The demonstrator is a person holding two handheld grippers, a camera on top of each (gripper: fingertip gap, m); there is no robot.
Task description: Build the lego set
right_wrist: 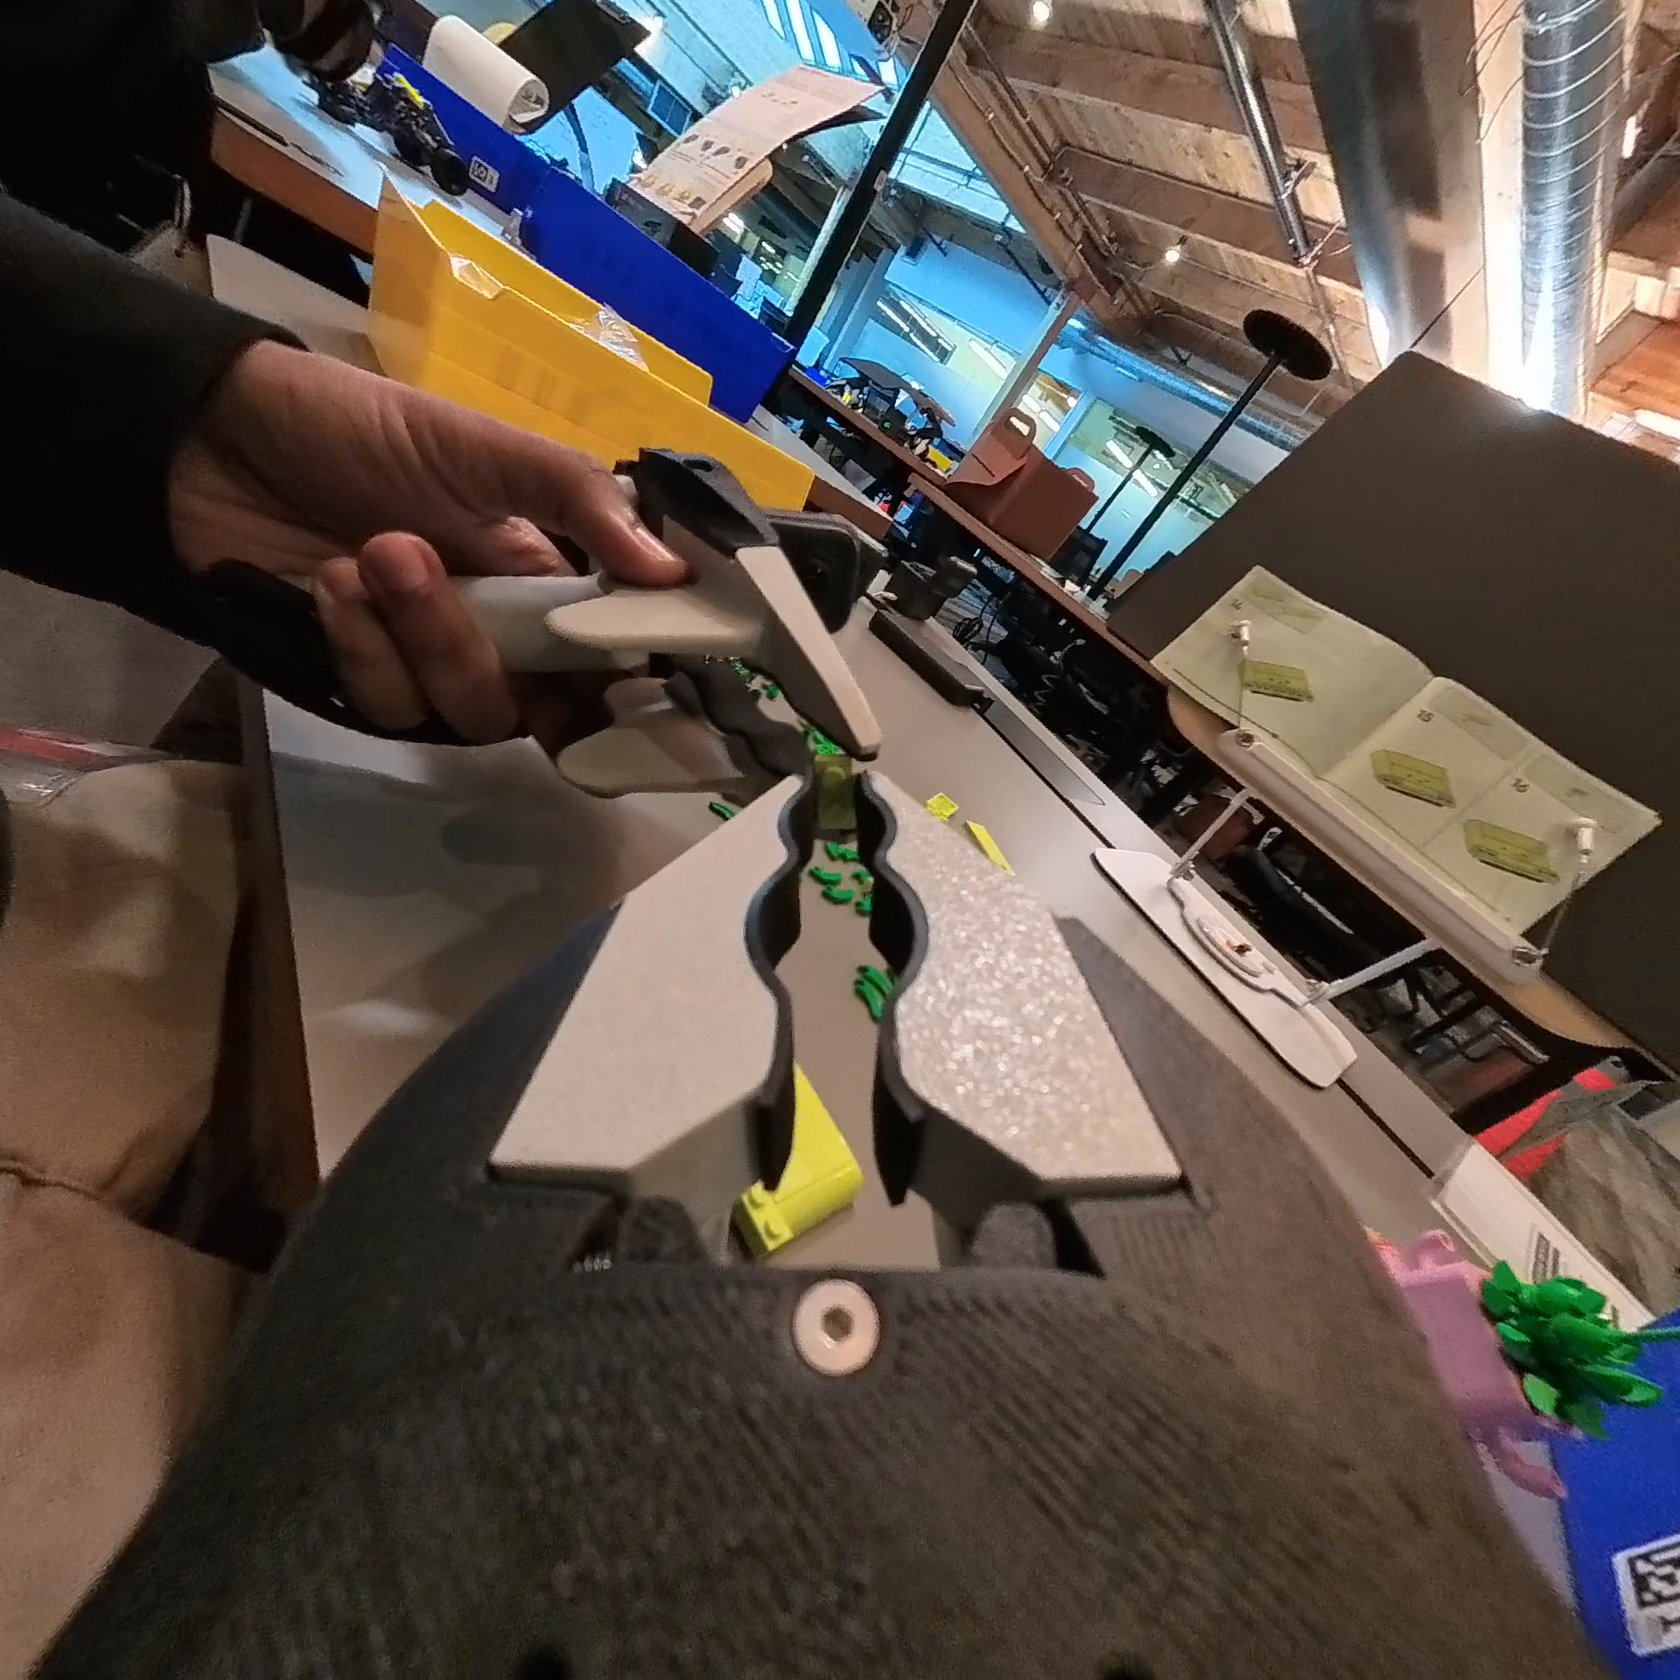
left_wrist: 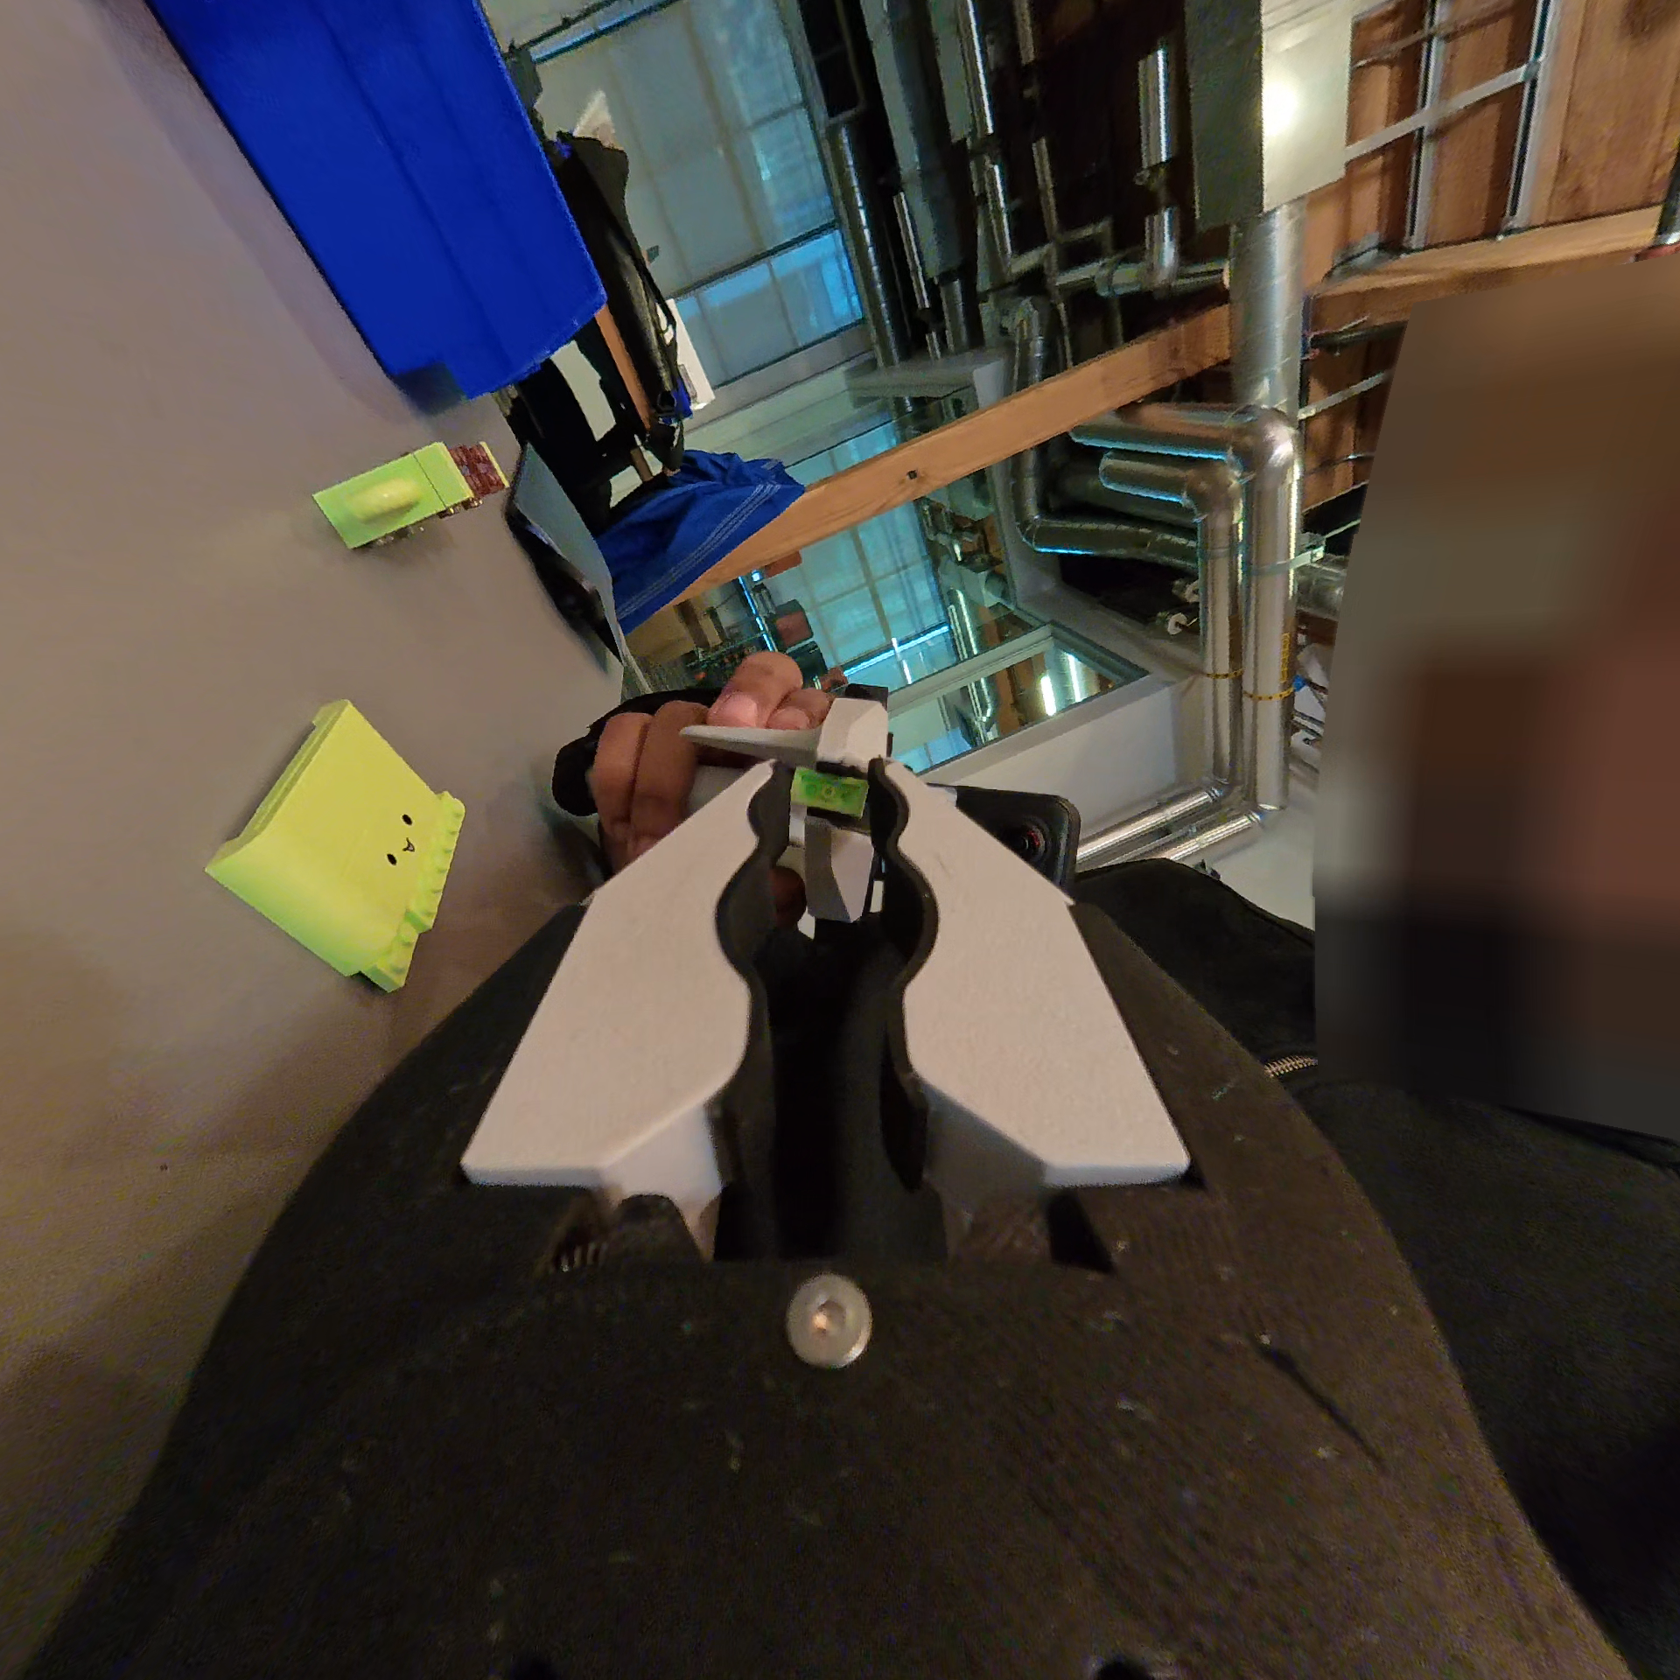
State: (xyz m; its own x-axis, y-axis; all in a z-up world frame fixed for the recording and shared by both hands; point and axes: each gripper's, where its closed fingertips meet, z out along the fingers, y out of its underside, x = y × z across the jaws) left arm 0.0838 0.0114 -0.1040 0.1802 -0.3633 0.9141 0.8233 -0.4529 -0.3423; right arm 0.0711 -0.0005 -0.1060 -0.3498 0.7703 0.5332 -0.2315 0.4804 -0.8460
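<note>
While the left wrist view looks along its own fingers, a small green brick sits pinched between their tips, held up in the air and well clear of the grey worktop. The right gripper's fingers meet the same brick from the far side, crossing the left pair, with a hand wrapped round its handle. Off to the left on the worktop lie a pale green block with a small face and, farther off, a flat green piece near a blue bin.

From the right wrist view, the brick shows between this gripper's tips, which close narrowly on it; the left gripper comes down on it from above and left, so both pairs appear to pinch the one piece. Loose green bits lie scattered on the worktop below, a yellow-green block lies nearer the camera, and an open instruction booklet stands to the right. Any handover likely turns on which pair lets go first.
</note>
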